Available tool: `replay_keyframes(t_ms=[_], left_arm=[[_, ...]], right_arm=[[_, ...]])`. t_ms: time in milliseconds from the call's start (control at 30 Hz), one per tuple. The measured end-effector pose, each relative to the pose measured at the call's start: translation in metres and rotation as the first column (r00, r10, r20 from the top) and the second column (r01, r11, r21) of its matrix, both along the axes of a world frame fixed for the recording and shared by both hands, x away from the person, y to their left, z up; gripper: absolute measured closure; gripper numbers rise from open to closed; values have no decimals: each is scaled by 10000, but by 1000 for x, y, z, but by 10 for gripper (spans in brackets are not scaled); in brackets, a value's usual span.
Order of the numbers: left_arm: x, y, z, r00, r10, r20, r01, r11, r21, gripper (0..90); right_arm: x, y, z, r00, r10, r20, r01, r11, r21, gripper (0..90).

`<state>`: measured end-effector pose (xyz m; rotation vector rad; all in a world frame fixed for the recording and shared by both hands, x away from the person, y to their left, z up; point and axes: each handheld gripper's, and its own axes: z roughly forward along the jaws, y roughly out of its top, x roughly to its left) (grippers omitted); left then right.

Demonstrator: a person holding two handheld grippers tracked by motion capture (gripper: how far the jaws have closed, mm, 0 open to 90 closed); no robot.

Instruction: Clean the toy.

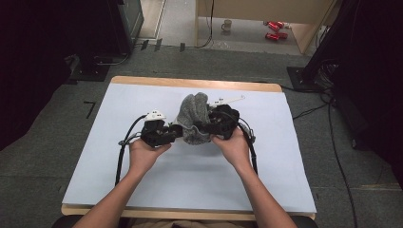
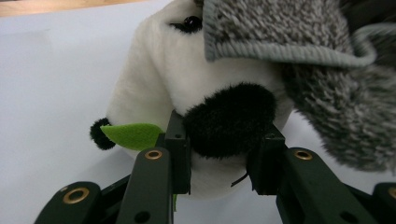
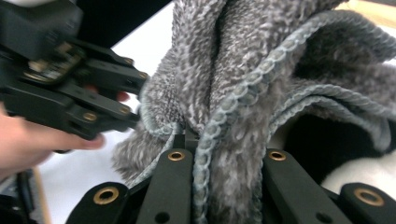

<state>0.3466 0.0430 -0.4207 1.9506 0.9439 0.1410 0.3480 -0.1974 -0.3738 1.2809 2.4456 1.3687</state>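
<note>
Towel (image 1: 196, 114) upright, long axis vertical.

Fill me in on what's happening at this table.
A person is working over a table covered in white, a two-jaw gripper in each hand. The left gripper is clamped on a black furry part of a white plush toy. The right gripper is shut on a bunched grey towel that drapes over the toy. Both are held together above the middle of the table, the toy partly covered.

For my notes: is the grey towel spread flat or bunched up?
Bunched up: the grey towel hangs in folds over the plush toy.
</note>
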Motion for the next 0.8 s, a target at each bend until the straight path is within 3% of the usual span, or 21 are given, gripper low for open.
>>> replay_keyframes(t_ms=[233,400,633,800], left_arm=[[5,4,-3,9997,54,-229,-57,9999,-111,663],[7,4,-3,9998,27,-193,-31,9998,-185,662],[16,12,-8,9980,51,-635,-85,9985,-540,661],[22,19,-12,9949,77,-1009,-162,9964,-838,660]], right_arm=[[6,-11,-10,9986,-520,-8,517,9936,-1005,808],[8,-21,-12,9976,-670,-154,650,9923,-1052,812],[10,-31,-10,9969,-780,-50,770,9913,-1068,814],[11,-52,-6,9919,-1269,-92,1256,9883,-860,815]])
